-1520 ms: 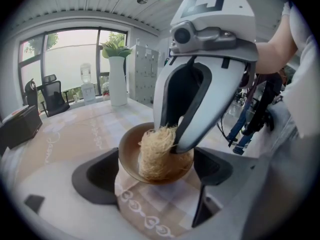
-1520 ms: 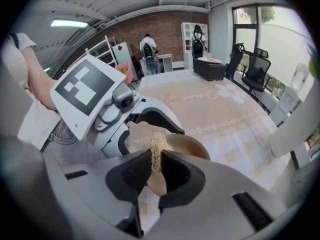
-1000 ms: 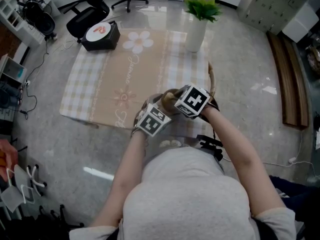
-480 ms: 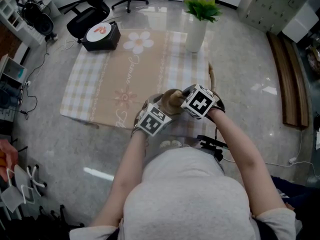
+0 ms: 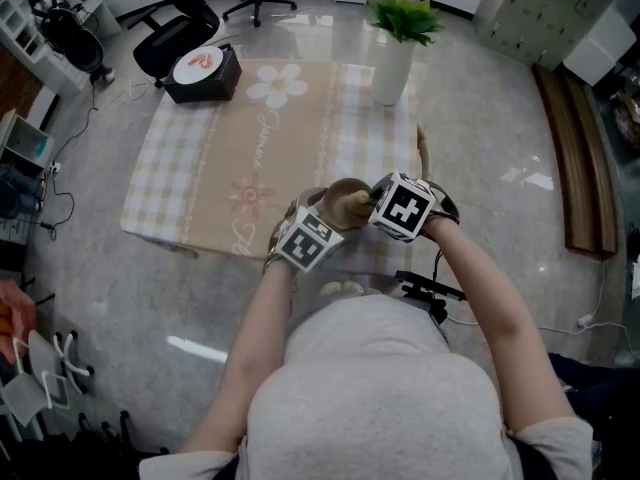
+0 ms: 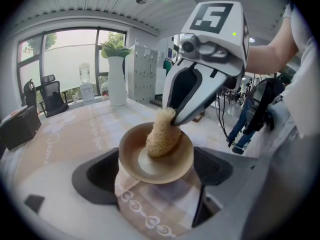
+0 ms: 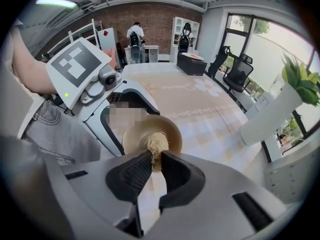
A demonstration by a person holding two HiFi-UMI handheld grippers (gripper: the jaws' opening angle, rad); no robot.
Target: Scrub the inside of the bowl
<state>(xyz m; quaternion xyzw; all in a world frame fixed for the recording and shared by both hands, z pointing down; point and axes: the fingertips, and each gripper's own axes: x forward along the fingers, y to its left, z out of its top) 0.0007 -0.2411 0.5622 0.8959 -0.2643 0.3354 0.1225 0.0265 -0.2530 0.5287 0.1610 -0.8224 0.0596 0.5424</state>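
A small tan bowl (image 6: 156, 160) sits between the dark jaws of my left gripper (image 6: 155, 173), which is shut on its sides. The bowl's opening tilts toward the left gripper's camera. A pale fibrous loofah scrubber (image 6: 162, 136) rests against the bowl's inner wall. My right gripper (image 7: 156, 166) is shut on the scrubber (image 7: 158, 146), whose frayed end pokes out toward the bowl (image 7: 137, 133). In the head view the bowl (image 5: 346, 198) shows between the two marker cubes, over the table's near edge.
The table carries a beige checked cloth (image 5: 230, 158). A white vase with a green plant (image 5: 392, 63) stands at the far right, and a black box with a white plate (image 5: 200, 70) at the far left. Office chairs (image 5: 180, 23) stand beyond it.
My right gripper has shifted right and a little toward me, so more of the bowl shows in the head view. The left gripper has stayed put.
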